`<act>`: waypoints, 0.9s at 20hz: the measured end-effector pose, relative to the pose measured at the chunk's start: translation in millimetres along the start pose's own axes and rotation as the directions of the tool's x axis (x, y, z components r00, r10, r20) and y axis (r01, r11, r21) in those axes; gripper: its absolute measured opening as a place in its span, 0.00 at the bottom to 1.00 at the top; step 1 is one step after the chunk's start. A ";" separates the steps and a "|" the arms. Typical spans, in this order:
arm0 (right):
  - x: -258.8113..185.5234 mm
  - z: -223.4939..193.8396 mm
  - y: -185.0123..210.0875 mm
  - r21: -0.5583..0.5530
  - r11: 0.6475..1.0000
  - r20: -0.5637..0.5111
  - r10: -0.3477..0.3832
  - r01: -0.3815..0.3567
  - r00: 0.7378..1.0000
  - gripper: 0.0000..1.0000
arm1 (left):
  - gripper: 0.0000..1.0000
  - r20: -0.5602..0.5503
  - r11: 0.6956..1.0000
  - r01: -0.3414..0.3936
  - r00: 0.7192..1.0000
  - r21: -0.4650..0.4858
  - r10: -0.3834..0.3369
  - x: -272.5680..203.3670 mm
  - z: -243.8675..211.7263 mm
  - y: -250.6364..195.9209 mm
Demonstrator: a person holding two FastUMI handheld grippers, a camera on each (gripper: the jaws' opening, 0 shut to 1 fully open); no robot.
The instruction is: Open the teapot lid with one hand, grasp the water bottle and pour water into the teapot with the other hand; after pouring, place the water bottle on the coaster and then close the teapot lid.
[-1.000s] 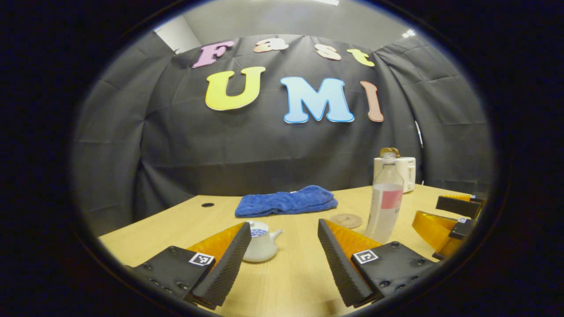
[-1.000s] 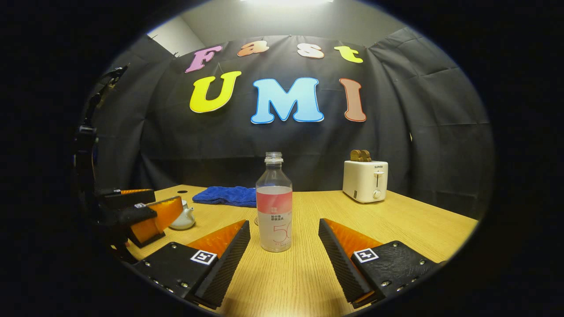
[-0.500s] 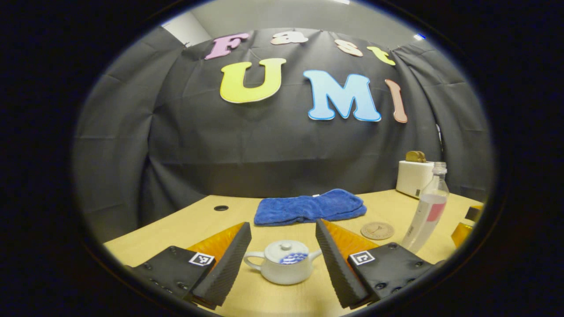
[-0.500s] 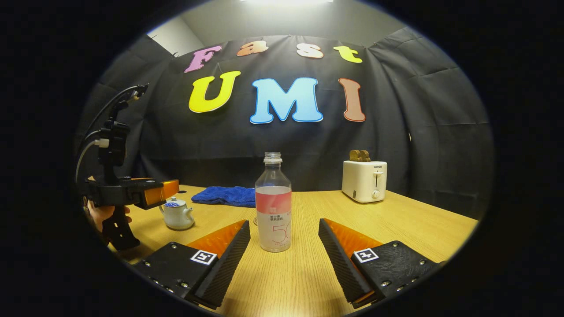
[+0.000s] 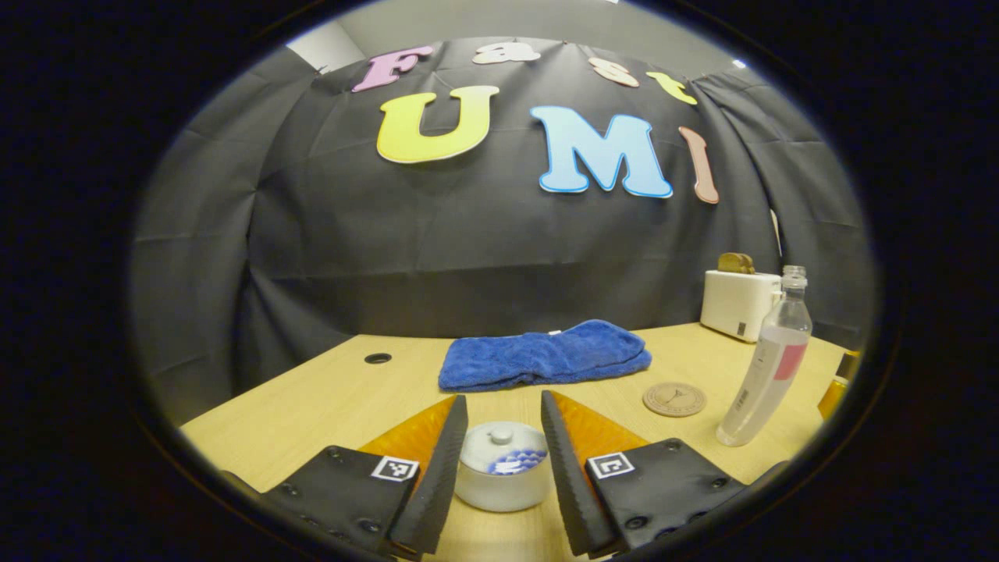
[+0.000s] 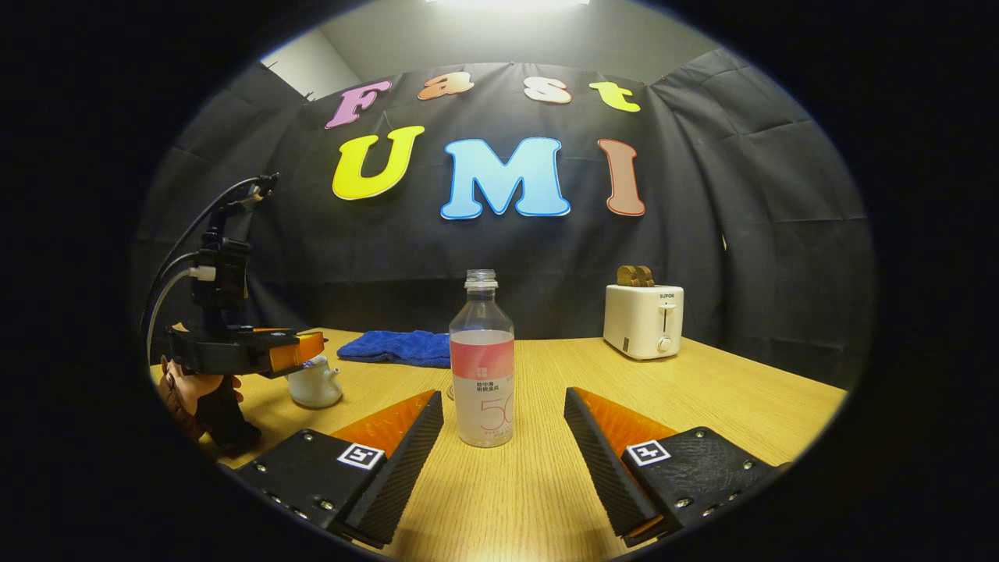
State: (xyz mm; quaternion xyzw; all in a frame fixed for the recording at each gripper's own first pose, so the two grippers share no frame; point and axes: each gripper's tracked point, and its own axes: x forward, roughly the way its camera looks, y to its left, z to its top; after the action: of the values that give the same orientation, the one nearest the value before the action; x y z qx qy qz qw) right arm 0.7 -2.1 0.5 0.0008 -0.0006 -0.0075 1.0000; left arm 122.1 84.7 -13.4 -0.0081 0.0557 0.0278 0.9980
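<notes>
Left gripper (image 5: 499, 460) straddles the small white ceramic teapot (image 5: 503, 488) on the pale wooden table (image 5: 312, 406), fingers spread either side of its domed lid (image 5: 501, 445), not yet gripping. To lift cleanly, I'd centre on the little knob and pinch gently. Right gripper (image 6: 503, 437) waits, parted, just short of the clear uncapped plastic water bottle (image 6: 482, 367); the round cork coaster (image 5: 674, 399) lies nearby.

The left tongs (image 5: 499, 460) are swinging from beside the teapot (image 5: 503, 478) to straddle it, their fingers narrowing around its lid (image 5: 502, 446), while the water bottle (image 5: 765, 359) is sliding further to the right of the teapot in the left gripper view.
</notes>
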 end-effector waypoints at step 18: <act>0.3 -0.2 -0.1 0.000 1.000 0.000 0.000 0.000 1.000 0.97 | 0.20 -0.085 0.997 -0.001 0.996 0.078 0.008 15.8 -14.9 1.9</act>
State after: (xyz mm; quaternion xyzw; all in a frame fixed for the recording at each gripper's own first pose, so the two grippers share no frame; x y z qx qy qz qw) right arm 1.0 -2.2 0.3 0.0007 -0.0006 -0.0074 1.0000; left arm 136.0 87.1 -30.0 0.0298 0.0991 0.0274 0.9943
